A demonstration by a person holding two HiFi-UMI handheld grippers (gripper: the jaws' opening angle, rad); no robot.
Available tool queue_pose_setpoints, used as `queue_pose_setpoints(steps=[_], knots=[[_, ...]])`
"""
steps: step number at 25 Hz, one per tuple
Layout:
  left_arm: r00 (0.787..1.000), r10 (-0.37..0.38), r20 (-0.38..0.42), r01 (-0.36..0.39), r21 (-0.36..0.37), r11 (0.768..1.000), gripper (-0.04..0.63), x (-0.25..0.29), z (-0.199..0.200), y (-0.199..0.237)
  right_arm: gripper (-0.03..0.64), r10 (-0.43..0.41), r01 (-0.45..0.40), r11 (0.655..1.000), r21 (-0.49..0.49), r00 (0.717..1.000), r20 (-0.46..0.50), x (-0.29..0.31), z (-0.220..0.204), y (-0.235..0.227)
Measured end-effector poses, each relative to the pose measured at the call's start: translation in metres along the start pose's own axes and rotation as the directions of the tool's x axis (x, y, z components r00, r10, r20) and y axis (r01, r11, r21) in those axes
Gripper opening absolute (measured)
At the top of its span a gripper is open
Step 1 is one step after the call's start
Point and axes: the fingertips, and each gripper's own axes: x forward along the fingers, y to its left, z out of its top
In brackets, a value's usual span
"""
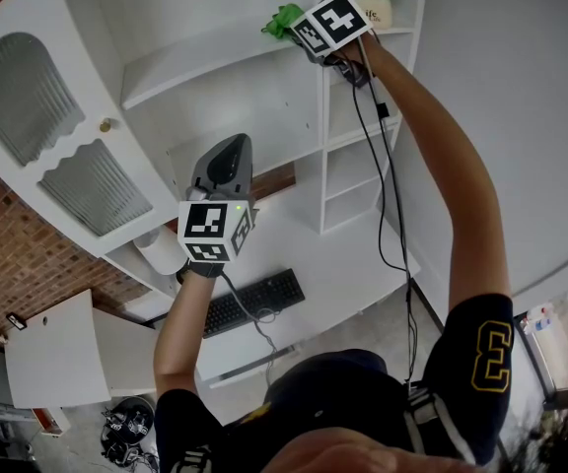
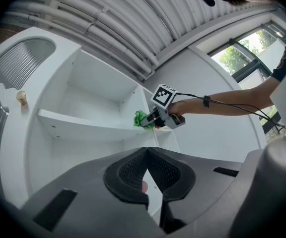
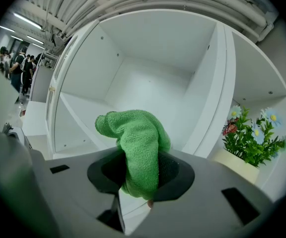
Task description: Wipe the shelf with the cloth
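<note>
Right gripper [image 3: 138, 180], raised at arm's length, is clamped on the green cloth [image 3: 135, 143]; the cloth bunches up out of the jaws and leans left. From the head view, the cloth [image 1: 284, 18] sits at the right end of the upper white shelf [image 1: 195, 62], just beside the upright divider [image 1: 323, 116]; whether it presses on the board cannot be told. A potted plant [image 3: 252, 143] with flowers stands in the narrow compartment to the right of the divider. Left gripper [image 2: 145, 167] hangs lower, well apart from the shelf, its jaws together with nothing between them. Below, a black keyboard [image 1: 254, 304] lies on the white desk [image 1: 353, 264].
</note>
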Motion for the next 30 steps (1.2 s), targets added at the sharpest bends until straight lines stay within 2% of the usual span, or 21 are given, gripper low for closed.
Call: queue_pose_setpoints(steps=[5,10,15,18,21,24,27,30], knots=[[1.000,0.016,-0.019,-0.017,-0.014,1.000,0.018,-0.010,-0.010,-0.001,0.114,-0.025,0.026,1.000,-0.008,0.999,0.038,-0.008,-0.001,0.000],[0.996,0.077,-0.044,-0.078,-0.020,0.997,0.018,-0.025,-0.026,0.011,0.117,-0.063,0.063,0.998,0.005,0.980,0.188,-0.018,-0.006,0.001],[0.988,0.136,-0.069,-0.139,-0.032,0.990,0.018,-0.048,-0.049,0.010,0.117,-0.047,0.045,0.999,0.012,0.958,0.282,-0.037,-0.027,0.025],[0.983,0.154,-0.104,-0.155,0.000,0.988,0.018,-0.068,-0.071,-0.002,0.118,-0.031,0.031,0.999,0.005,0.941,0.336,-0.056,-0.053,0.050],[0.972,0.181,-0.148,-0.176,0.046,0.983,0.018,-0.094,-0.092,-0.019,0.120,0.012,-0.027,0.999,0.034,0.923,0.384,-0.080,-0.092,0.086],[0.959,0.246,-0.139,-0.237,0.082,0.968,0.018,-0.111,-0.103,-0.023,0.123,0.031,-0.079,0.992,0.094,0.902,0.431,-0.091,-0.125,0.113],[0.937,0.309,-0.165,-0.298,0.091,0.950,0.018,-0.127,-0.124,-0.025,0.124,0.040,-0.121,0.980,0.155,0.894,0.447,-0.092,-0.164,0.143],[0.925,0.325,-0.197,-0.318,0.070,0.946,0.018,-0.134,-0.144,-0.030,0.124,0.063,-0.144,0.978,0.152,0.895,0.442,-0.089,-0.199,0.176]])
